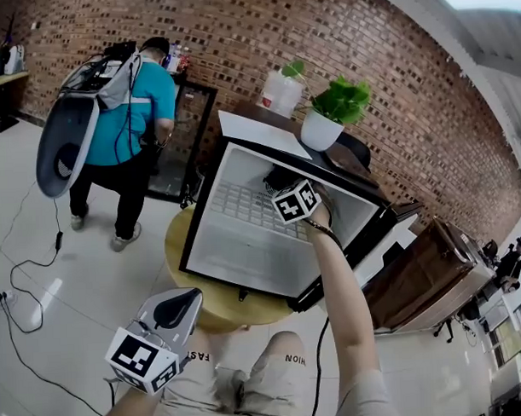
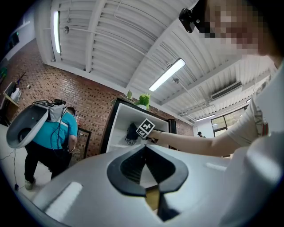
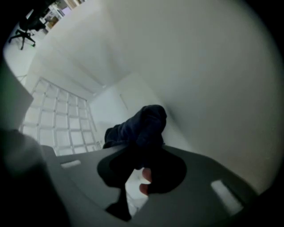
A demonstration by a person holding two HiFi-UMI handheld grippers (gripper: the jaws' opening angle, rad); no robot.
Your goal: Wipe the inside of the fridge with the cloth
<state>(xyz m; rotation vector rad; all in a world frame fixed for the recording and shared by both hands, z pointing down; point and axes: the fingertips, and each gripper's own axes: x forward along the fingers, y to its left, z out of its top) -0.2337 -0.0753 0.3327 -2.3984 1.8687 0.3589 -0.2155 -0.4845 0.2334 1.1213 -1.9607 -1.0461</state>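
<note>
Well inside the open fridge (image 1: 238,246), the right gripper (image 3: 141,153) has its jaws closed on a bunched dark blue cloth (image 3: 142,124). The wad sticks out ahead of the jaws and sits close against the white inner wall near the back corner, just beside the wire shelf (image 3: 57,119). From the head view the person's bare right arm reaches into the cabinet, whose opening faces up toward the camera; the fridge rests on a round wooden table (image 1: 214,305). The left gripper (image 2: 150,177) is held low and well apart from the fridge, its jaws pressed together with nothing between them. A potted plant (image 1: 335,108) stands on top of the fridge. Off to the left, a person in a teal shirt (image 1: 125,122) stands by the brick wall.
</note>
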